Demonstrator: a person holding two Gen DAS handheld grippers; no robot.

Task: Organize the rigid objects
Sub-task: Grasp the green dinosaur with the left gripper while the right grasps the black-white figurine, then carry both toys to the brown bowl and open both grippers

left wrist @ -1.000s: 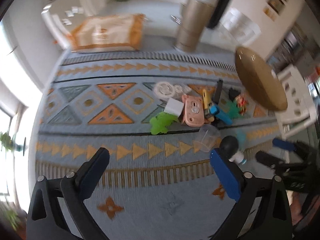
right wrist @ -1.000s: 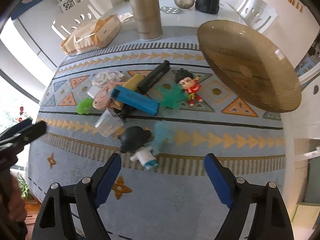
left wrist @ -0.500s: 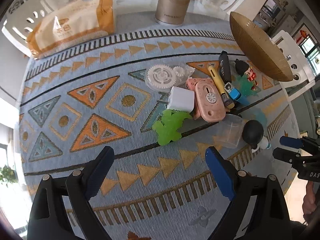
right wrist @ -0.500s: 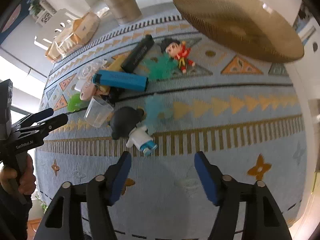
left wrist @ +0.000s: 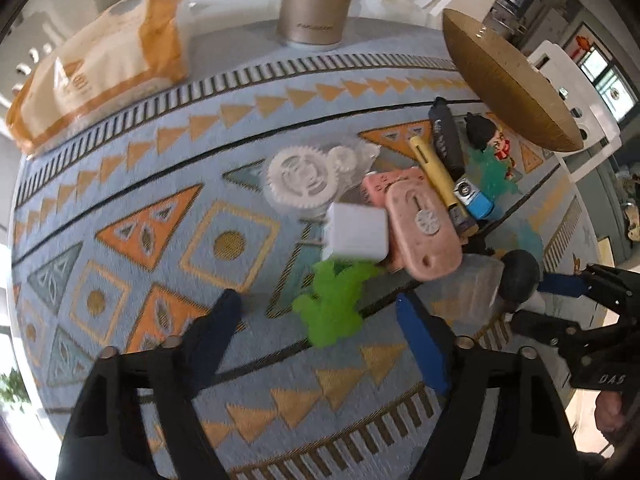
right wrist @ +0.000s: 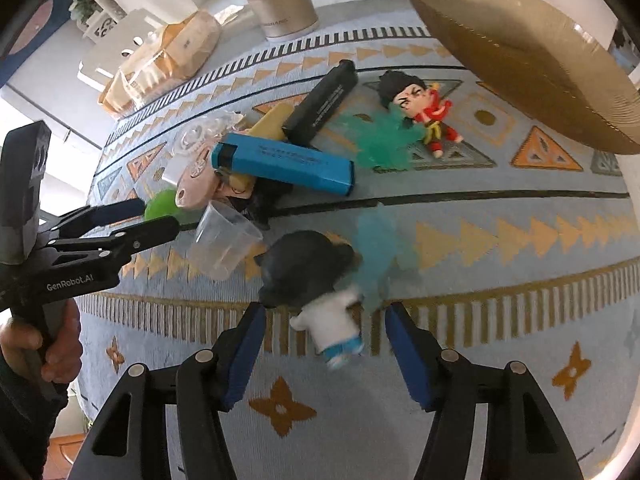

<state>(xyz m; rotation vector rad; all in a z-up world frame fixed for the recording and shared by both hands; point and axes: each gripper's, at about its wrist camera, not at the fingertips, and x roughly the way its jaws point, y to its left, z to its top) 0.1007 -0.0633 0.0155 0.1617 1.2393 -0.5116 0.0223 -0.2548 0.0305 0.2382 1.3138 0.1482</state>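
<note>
The clear plastic cup (right wrist: 224,244) is hard to see against the woven patterned cloth (right wrist: 500,320), and the brown ribbed plate (right wrist: 516,52) is cut off at the edge. The left gripper (left wrist: 320,316), its jaws just closing, stands spread around the soft green leaf toy (left wrist: 332,304). The right gripper (right wrist: 324,320), also closing, stands around the black-headed figurine (right wrist: 316,292) without pressing it.

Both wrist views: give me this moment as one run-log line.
left gripper: closing, jaws astride bright green plastic toy, no contact | right gripper: closing, jaws astride black-headed white figurine, no contact | nothing lifted
</note>
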